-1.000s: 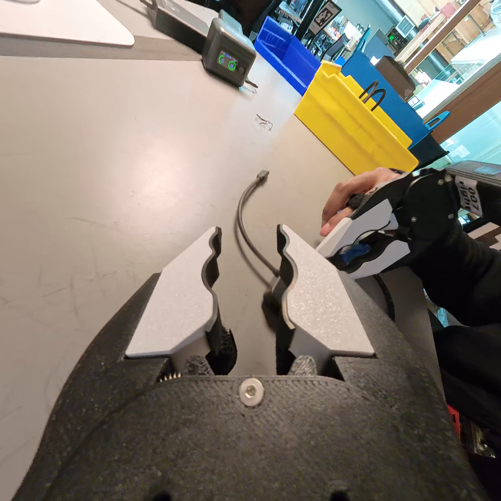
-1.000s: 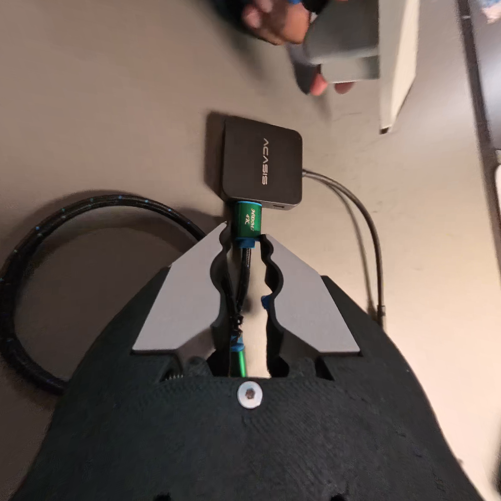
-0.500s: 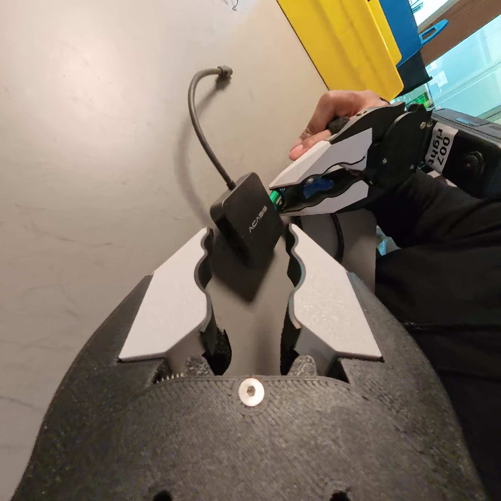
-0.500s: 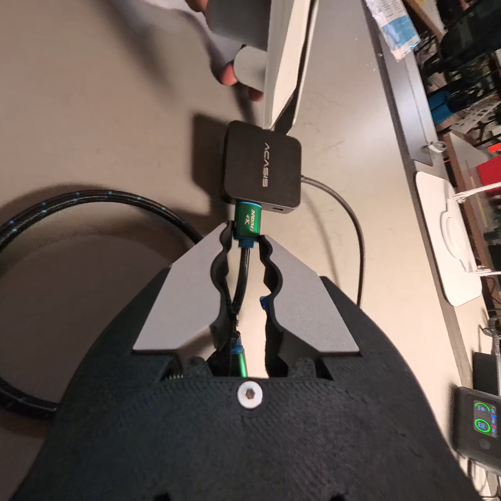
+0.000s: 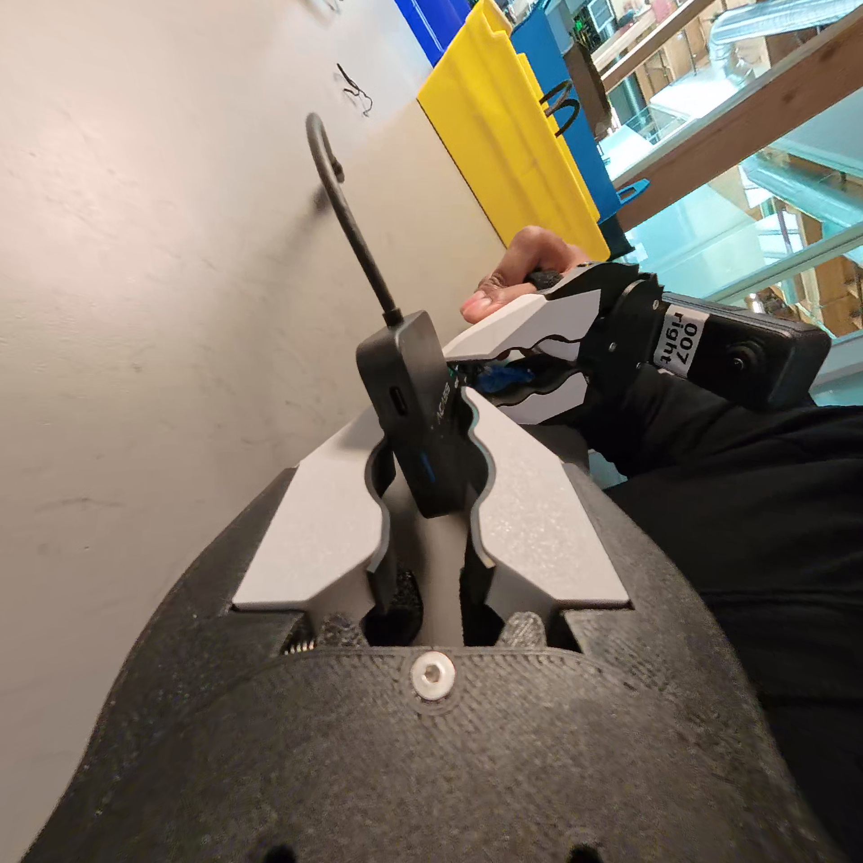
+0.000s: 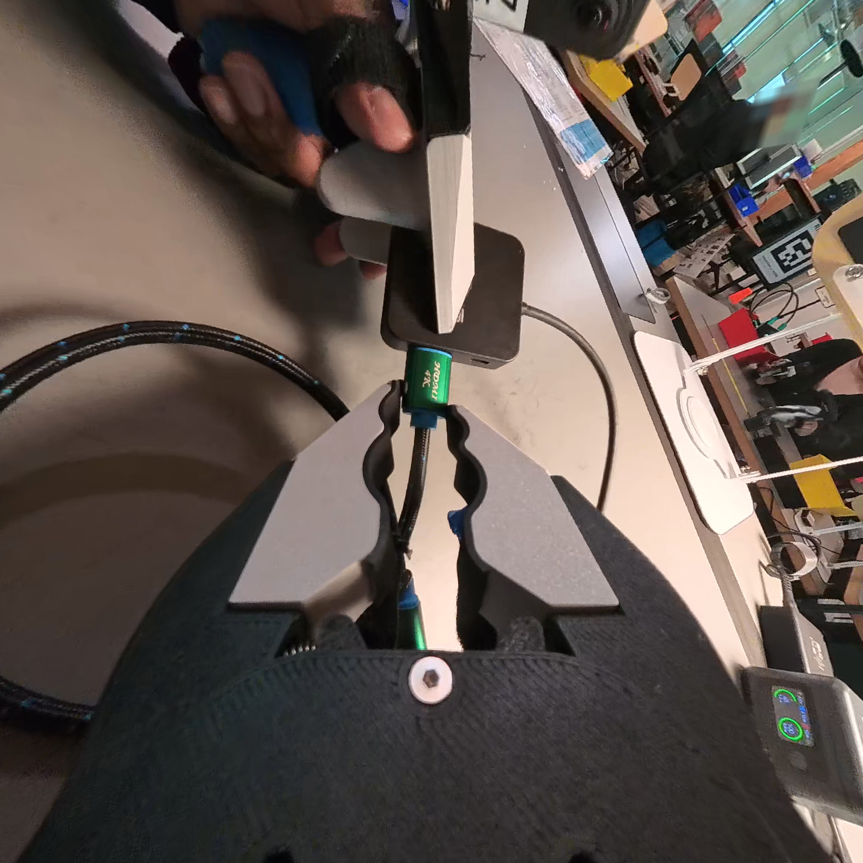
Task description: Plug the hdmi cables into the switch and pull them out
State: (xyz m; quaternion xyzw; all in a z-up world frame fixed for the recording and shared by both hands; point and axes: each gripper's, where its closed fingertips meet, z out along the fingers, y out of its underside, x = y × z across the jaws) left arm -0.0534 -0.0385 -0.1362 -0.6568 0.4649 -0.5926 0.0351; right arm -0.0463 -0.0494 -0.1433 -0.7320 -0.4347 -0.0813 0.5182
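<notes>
Between the left hand-held gripper [image 5: 427, 460] fingers: one black switch [image 5: 422, 420], clamped edge-on above the bench [image 5: 140, 280]. Just beyond: right hand-held gripper [image 6: 424, 411] pinching the rear of one green HDMI plug [image 6: 427, 382], seated in the switch. Best pulled straight out along the port, switch braced. Farther: one yellow bin [image 5: 504, 140].

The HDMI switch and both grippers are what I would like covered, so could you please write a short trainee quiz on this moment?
1. True or false: the green HDMI plug is seated in the black HDMI switch.
2. Which gripper is clamped on the switch: A left gripper, B right gripper?
3. Fill in: the right gripper pinches the plug at its ___ collar.

Key: 1 true; 2 A; 3 blue.
</notes>
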